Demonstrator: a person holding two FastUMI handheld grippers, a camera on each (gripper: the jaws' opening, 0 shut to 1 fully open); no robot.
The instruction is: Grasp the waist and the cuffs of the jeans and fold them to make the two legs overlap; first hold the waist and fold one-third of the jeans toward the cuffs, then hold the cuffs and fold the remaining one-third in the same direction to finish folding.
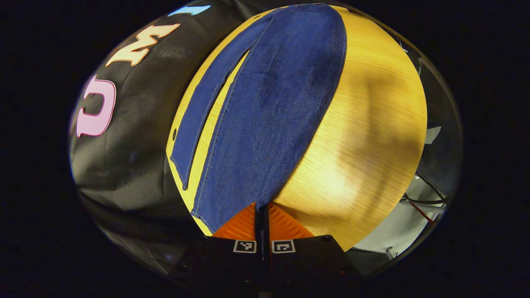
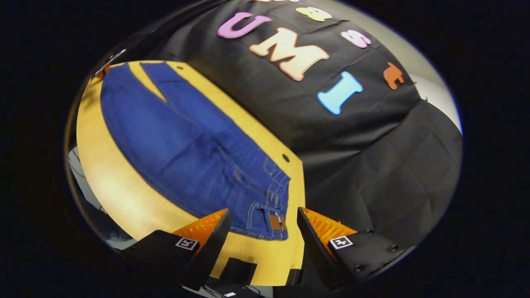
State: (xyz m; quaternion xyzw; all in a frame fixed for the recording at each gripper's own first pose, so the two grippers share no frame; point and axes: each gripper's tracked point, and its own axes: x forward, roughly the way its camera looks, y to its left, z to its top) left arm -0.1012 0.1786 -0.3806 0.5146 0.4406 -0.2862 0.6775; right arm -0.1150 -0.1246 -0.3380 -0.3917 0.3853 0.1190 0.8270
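Jeans [image 1: 269, 107] lie flat on the wooden table [image 1: 372, 124], legs still apart with a strip of wood between them, so the legs are not yet overlapped. Left gripper [image 1: 262, 209] is pinched closed on the near leg's cuff edge, right at its tips; denim runs away ahead of it. Likely holding that cuff ready to carry it over the other leg. Right gripper [image 2: 261, 223] is spread wide, fingers either side of the waistband [image 2: 275, 207], just ahead, apparently lined up to clamp it. Nothing gripped there yet.
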